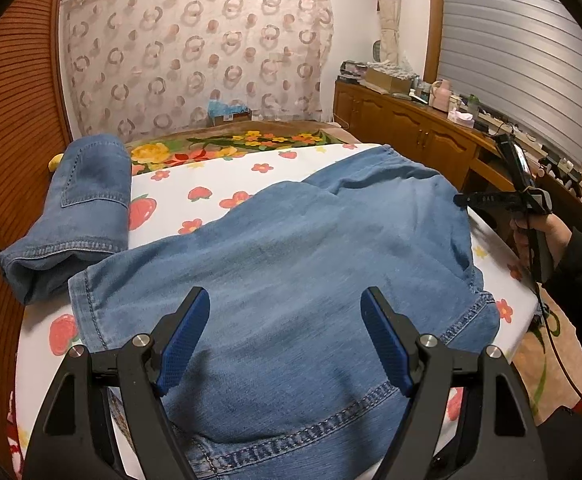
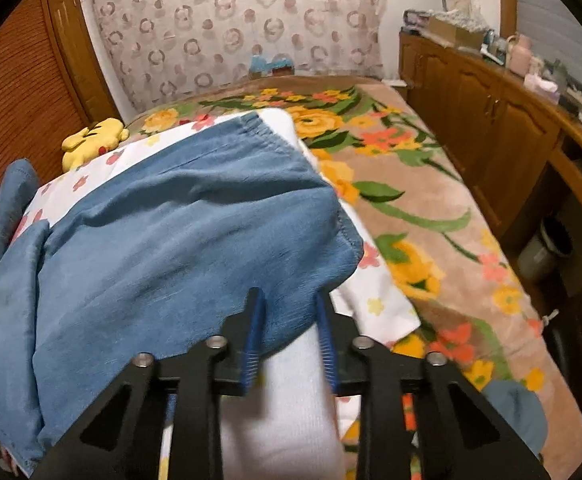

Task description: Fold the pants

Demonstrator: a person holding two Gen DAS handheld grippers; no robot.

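Light blue denim pants (image 1: 291,264) lie spread on a white strawberry-print sheet (image 1: 219,176). My left gripper (image 1: 285,300) is open and empty, just above the pants near the hem stitching. My right gripper (image 2: 289,300) shows in its own view with jaws partly open around the near edge of the pants (image 2: 163,240); the fabric sits between the fingers without being pinched. It also shows in the left wrist view (image 1: 463,199) at the pants' right edge.
A folded denim garment (image 1: 79,208) lies at the sheet's left edge. A yellow plush toy (image 2: 93,140) sits behind it. A floral blanket (image 2: 431,220) covers the bed to the right. Wooden cabinets (image 2: 491,120) line the right wall.
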